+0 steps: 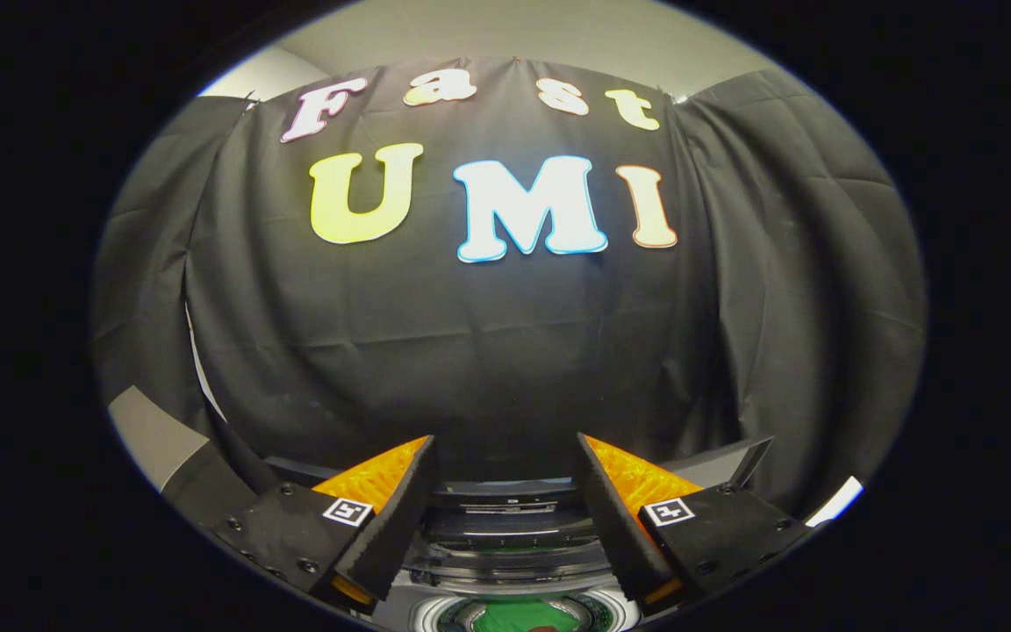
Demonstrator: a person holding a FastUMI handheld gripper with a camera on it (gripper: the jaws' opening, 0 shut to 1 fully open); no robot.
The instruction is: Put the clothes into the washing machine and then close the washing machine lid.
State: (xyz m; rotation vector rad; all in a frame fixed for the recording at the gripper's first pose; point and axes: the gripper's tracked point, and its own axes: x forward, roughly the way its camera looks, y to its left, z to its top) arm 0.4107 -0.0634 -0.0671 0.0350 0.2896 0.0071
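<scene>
I see my tongs held above the washer, and they point toward the black cloth wall of the booth. The two fingers stand wide apart, so the tongs are open, and nothing is between them. Neither finger touches anything.

The washer is below the fingers and between them. I look down at its top from above. Its lid seems to be raised at the back, as a dark panel that shows behind the right finger, though I cannot be sure of this. Just under the gap of the fingers there are dark, shiny ledges of the washer's top, and lower down is the round drum opening with a pale rim.

Inside the drum I see something green, which looks like a cloth. It lies in the washer, well below the fingertips. A small dark red spot is on it, but I cannot tell what that is.
</scene>
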